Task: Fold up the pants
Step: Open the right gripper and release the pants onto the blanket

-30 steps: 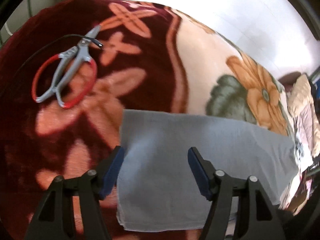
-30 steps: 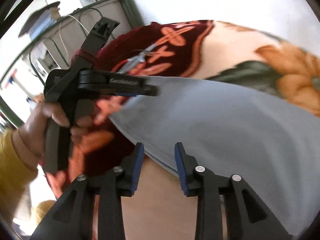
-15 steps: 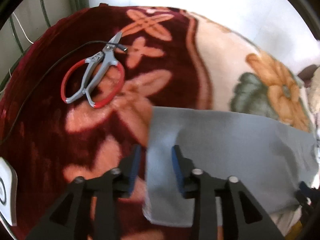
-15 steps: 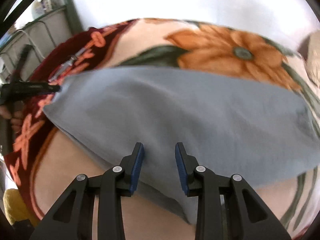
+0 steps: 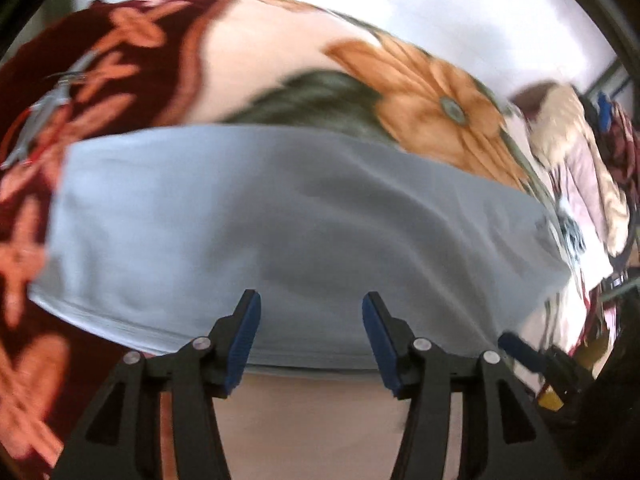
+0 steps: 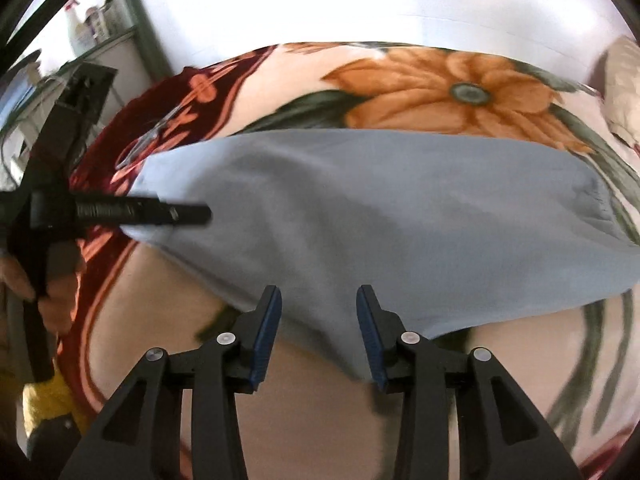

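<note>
Across the bed: a plush blanket [image 5: 280,52] covers the whole surface — dark red with salmon crosses toward its left end, cream with a big orange flower and green leaves toward its right.
Pants: grey-blue pants [image 5: 288,216] lie folded into a long flat band across the blanket, one end over the red border at the left, the other reaching toward the right edge below the flower; the near long edge shows stacked layers.
Left gripper: the left gripper [image 5: 311,338] hovers at the near edge of the pants around the middle of the band, jaws set wide apart with cloth showing in the gap — nothing is pinched.
Right gripper: the right gripper [image 6: 318,330] sits at the near edge of the pants [image 6: 380,216] toward their right half, jaws parted a moderate way, holding nothing; whether the pads touch the cloth I cannot tell.
Seen from the right wrist: the left gripper [image 6: 192,213] reaches in from the left edge of the frame, its tip over the left end of the pants.
Scissors: grey scissors [image 5: 44,112] with red handle loops lie on the red part of the blanket, just beyond the left end of the pants, blurred.
</note>
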The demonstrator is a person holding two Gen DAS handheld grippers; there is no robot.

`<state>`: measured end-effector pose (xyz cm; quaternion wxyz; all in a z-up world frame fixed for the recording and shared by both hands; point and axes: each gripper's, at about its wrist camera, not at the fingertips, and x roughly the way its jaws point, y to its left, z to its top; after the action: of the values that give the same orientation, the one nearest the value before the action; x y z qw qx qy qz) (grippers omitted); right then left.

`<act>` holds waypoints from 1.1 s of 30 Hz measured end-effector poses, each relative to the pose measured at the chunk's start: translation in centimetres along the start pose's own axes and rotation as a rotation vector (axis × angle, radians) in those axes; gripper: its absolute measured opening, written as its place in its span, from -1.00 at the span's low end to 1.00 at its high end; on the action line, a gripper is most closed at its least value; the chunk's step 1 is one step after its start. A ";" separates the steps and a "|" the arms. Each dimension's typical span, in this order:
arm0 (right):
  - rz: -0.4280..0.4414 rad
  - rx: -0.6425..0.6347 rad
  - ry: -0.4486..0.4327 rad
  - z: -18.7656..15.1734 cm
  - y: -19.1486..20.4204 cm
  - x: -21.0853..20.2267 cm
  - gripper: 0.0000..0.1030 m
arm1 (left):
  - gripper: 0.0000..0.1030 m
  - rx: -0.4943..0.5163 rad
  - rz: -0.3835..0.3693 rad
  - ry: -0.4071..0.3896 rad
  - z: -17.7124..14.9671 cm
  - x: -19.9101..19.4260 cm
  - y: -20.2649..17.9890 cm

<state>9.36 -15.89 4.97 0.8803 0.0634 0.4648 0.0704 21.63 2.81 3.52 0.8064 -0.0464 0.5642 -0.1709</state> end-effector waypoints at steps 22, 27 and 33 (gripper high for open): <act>0.016 -0.023 0.074 -2.5 -2.1 2.0 -0.22 | 0.14 0.191 0.216 0.054 -4.2 1.6 -3.8; -0.014 -0.051 0.063 -3.0 -1.5 1.6 -0.20 | 0.20 0.129 0.189 0.029 -4.6 -0.1 -1.9; -0.002 -0.048 0.055 -2.8 -1.7 0.1 -0.17 | 0.37 -0.006 0.260 -0.039 -3.9 -3.2 3.7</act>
<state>7.24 -17.45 3.06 0.8686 0.0400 0.4869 0.0824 17.89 7.73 3.98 0.8325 0.0212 0.5501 -0.0623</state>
